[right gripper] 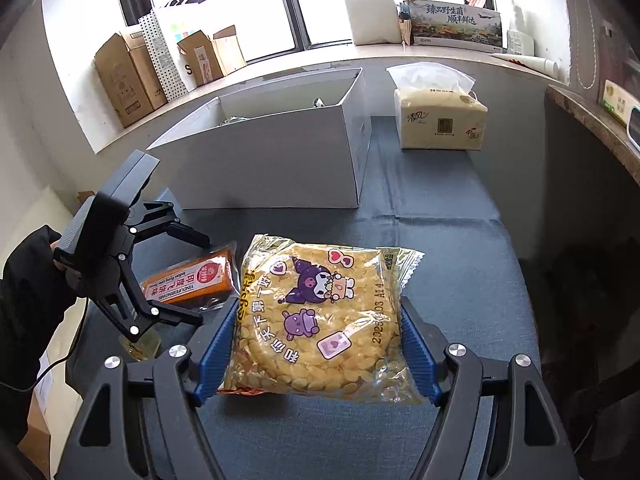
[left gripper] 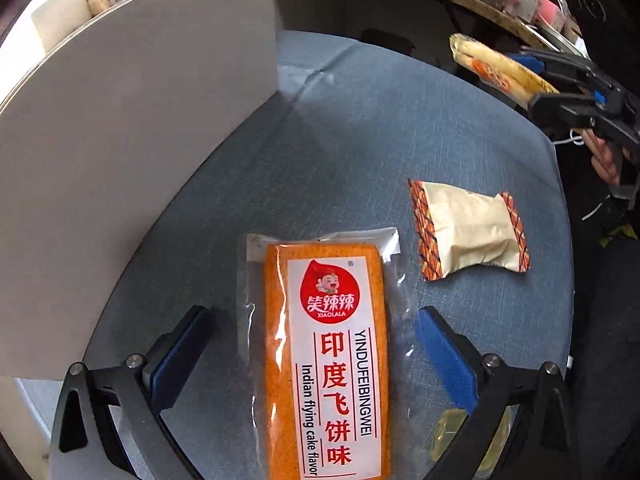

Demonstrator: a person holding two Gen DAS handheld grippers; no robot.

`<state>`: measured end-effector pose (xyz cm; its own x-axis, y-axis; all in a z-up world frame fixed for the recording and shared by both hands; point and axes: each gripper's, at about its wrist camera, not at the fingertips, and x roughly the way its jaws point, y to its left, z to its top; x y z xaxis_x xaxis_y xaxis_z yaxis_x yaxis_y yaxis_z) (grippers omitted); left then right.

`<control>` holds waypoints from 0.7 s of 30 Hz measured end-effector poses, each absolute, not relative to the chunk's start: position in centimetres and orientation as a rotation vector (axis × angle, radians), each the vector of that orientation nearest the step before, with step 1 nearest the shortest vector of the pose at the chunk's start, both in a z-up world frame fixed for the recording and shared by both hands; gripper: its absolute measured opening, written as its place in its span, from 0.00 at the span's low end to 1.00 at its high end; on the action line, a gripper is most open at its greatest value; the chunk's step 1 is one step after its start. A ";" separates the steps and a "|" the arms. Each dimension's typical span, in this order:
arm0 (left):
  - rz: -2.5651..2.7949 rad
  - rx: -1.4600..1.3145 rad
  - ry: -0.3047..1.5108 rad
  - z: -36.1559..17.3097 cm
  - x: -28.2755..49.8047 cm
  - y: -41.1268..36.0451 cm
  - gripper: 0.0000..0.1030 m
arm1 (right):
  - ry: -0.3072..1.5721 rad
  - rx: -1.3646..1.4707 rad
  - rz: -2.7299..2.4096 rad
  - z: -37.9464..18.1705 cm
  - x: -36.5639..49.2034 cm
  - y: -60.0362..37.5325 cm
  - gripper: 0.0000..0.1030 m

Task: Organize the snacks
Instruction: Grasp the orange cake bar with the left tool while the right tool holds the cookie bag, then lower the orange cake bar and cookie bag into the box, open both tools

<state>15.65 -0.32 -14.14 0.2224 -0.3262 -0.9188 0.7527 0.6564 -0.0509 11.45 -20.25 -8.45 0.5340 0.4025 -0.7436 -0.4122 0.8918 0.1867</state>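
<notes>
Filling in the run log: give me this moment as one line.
left claw: open, straddling orange snack pack | right claw: shut on yellow cracker bag, lifted | white box: behind | beige snack: on cloth

— Glossy clear plastic on the orange snack pack [left gripper: 326,360] and cartoon snack bag [right gripper: 320,320]?
— Yes. Matt blue woven cloth [left gripper: 360,140]; smooth matt white box [right gripper: 272,160], probably cardboard. Paper-like, crinkled beige wrapper [left gripper: 468,228].

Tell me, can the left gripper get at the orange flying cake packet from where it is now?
Probably yes. The left gripper is open with the orange flying cake packet lying flat between its fingers, nothing on top. The white box stands off to the side, clear of it.
</notes>
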 end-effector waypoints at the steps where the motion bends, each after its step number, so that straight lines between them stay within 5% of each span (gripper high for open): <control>1: -0.772 0.464 1.106 -14.0 15.5 -0.2 1.00 | 0.886 -0.011 0.486 -8.5 11.5 -20.3 0.77; 4: -0.751 0.433 1.075 -13.5 14.4 0.7 0.95 | 0.888 -0.005 0.491 -8.8 11.4 -20.3 0.77; 8: -0.759 0.338 1.062 -12.1 13.6 2.7 0.59 | 0.887 -0.001 0.497 -9.0 11.6 -20.3 0.77; 14: -0.686 0.333 1.007 -11.0 11.2 3.7 0.57 | 0.884 -0.003 0.507 -9.1 11.4 -19.9 0.77; 21: -0.432 0.177 0.807 -3.4 9.4 6.3 0.57 | 0.843 0.021 0.525 -7.8 11.8 -19.3 0.77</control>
<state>9.44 6.25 -3.44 0.6104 -0.3054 -0.7309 0.4381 0.8989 -0.0098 11.81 -19.31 -7.84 0.5465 0.4509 -0.7057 -0.4344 0.8731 0.2215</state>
